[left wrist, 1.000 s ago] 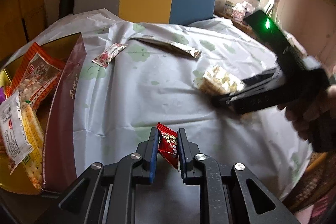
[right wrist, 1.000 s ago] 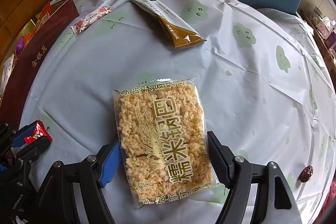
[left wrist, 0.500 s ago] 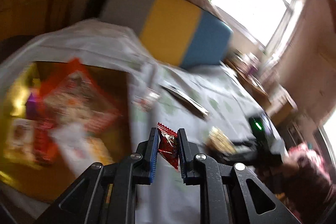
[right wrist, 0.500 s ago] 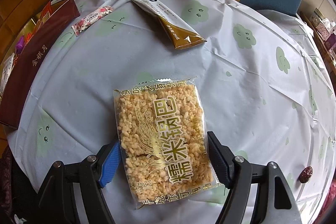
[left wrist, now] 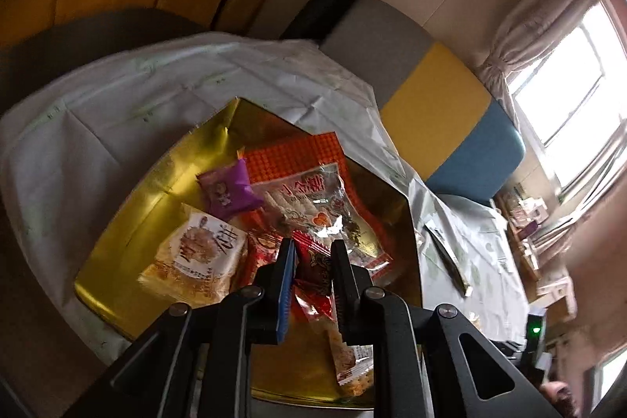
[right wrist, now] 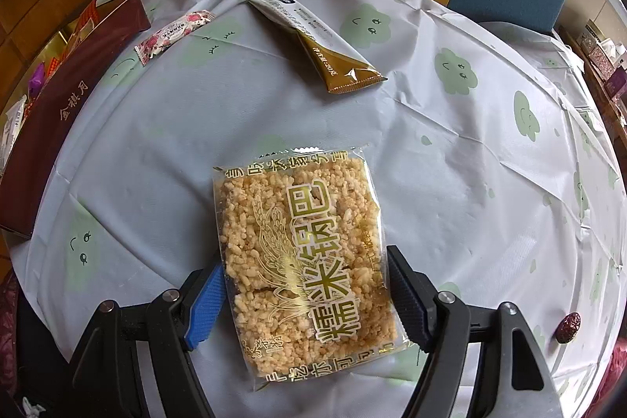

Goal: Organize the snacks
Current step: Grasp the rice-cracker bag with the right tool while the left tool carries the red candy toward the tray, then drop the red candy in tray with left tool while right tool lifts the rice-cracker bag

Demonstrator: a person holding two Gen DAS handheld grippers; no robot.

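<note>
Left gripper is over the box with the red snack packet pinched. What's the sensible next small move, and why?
Probably lower a little and open the jaws. The left gripper is shut on the red snack packet, and the gold-lined box with other snacks lies directly beyond it, so a release should drop it inside. The right gripper only straddles the rice cracker pack on the table.

The rice cracker pack (right wrist: 303, 253) lies mid-table; behind it the long sachet (right wrist: 317, 38), far left the box (right wrist: 58, 112).
</note>
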